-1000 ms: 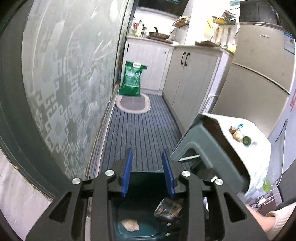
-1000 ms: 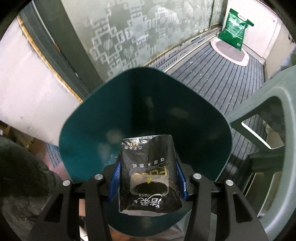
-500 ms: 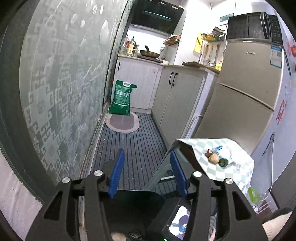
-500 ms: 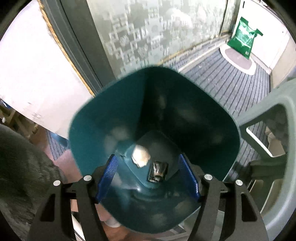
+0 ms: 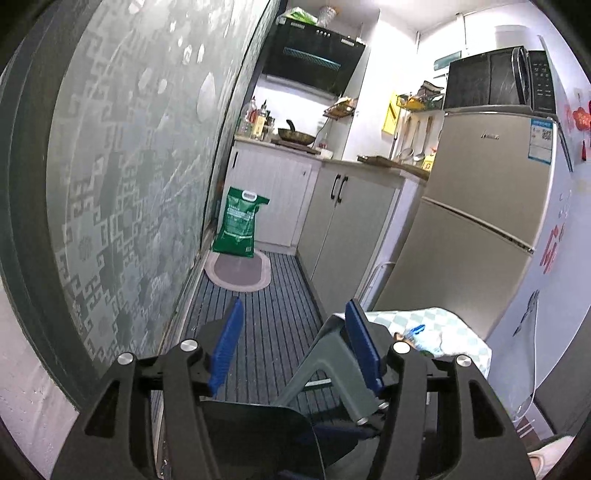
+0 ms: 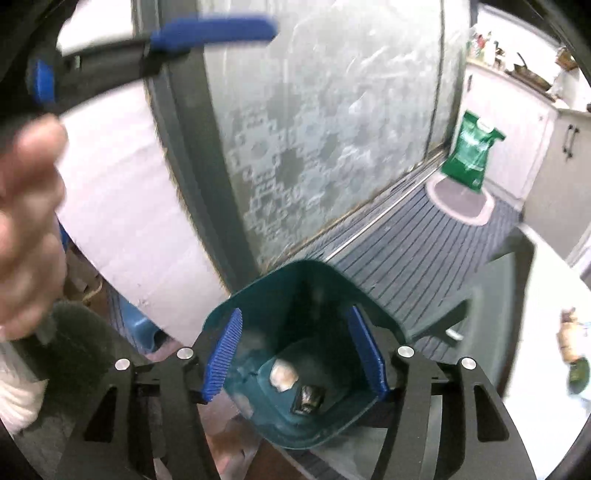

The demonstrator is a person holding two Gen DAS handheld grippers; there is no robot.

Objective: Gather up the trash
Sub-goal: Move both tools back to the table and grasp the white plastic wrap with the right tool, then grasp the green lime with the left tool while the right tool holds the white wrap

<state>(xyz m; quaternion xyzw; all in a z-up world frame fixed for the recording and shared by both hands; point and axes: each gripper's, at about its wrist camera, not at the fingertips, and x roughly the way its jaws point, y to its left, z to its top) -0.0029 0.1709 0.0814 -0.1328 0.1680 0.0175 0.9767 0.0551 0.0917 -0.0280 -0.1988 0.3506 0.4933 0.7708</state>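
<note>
The right claw (image 6: 295, 350) hangs over a teal bin (image 6: 303, 273), looking down into it, its blue pads spread wide with nothing between them. At the bottom of the bin lie two pieces of trash: a pale crumpled wad (image 6: 282, 374) and a dark wrapper (image 6: 308, 398), just beside each other, the wrapper nearer the camera. Both sit well below the pads, roughly midway between them and slightly toward the right pad. The bin stands on the floor next to a frosted glass door (image 6: 314, 129).

In the right view the left claw (image 6: 207, 31) shows at the upper left as a blurred blue-tipped bar, with the person's hand (image 6: 27, 229) below it, also blurred. In its own view the left claw (image 5: 293, 349) is wide and empty, pointing down the striped kitchen floor (image 5: 266, 332) toward a green bag (image 5: 240, 227) on an oval mat (image 5: 240, 273). The bin's dark rim (image 5: 258, 410) sits low in that view, under the pads. A grey stool (image 5: 332, 365) stands to the right, its top draped in a checked cloth (image 5: 450, 325) with small items on it that may be more trash; they are too small to name. A fridge (image 5: 480, 221) stands behind the stool.
</note>
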